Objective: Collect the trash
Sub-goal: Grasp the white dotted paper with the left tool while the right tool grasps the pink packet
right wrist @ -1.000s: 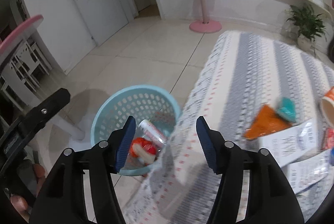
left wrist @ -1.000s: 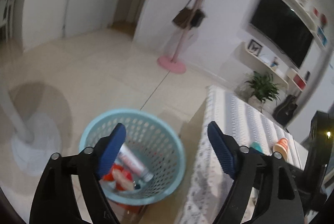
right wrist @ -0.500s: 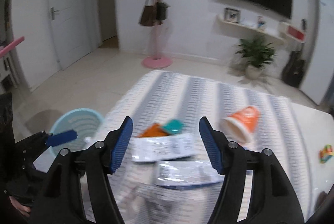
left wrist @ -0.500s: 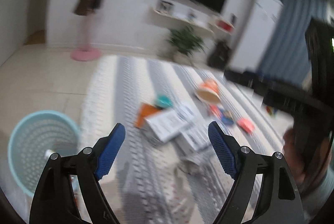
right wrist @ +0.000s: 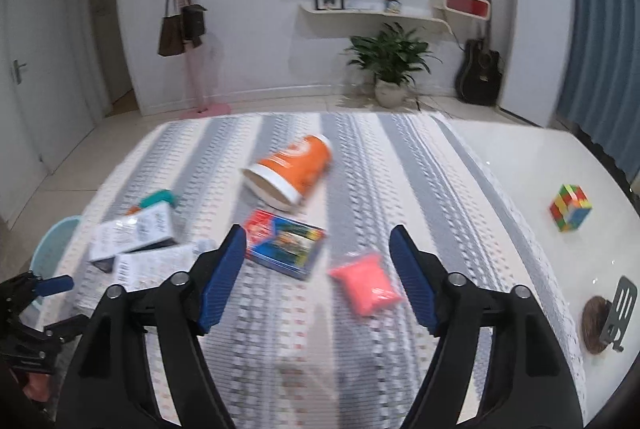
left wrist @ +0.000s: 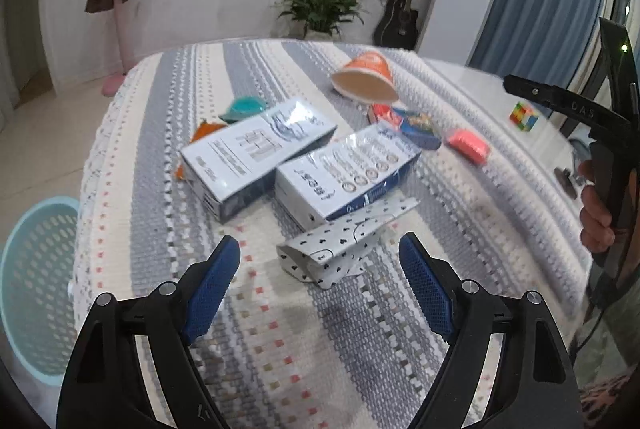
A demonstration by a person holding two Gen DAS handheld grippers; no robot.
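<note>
A: Surface? Room?
B: Counter [left wrist: 168,117] under striped cloth; TV, plant, guitar behind.
A: Bin?
B: Teal basket [left wrist: 36,281] on the floor at the counter's left edge; contents hidden.
A: Trash?
B: Two white boxes [left wrist: 256,157], orange cup [right wrist: 292,169] tipped over, pink packet [right wrist: 366,283]. Crumpled wrapper [left wrist: 344,245] only in left view; Rubik's cube [right wrist: 570,207] clearer on right.
A: Jaws?
B: Left gripper [left wrist: 320,285] wide, empty. Right gripper [right wrist: 318,279] just been opening, nothing between.

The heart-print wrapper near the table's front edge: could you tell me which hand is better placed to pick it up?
Probably left. The left gripper stands open with the heart-print wrapper just ahead between its fingers; the right gripper faces the pink packet.
</note>
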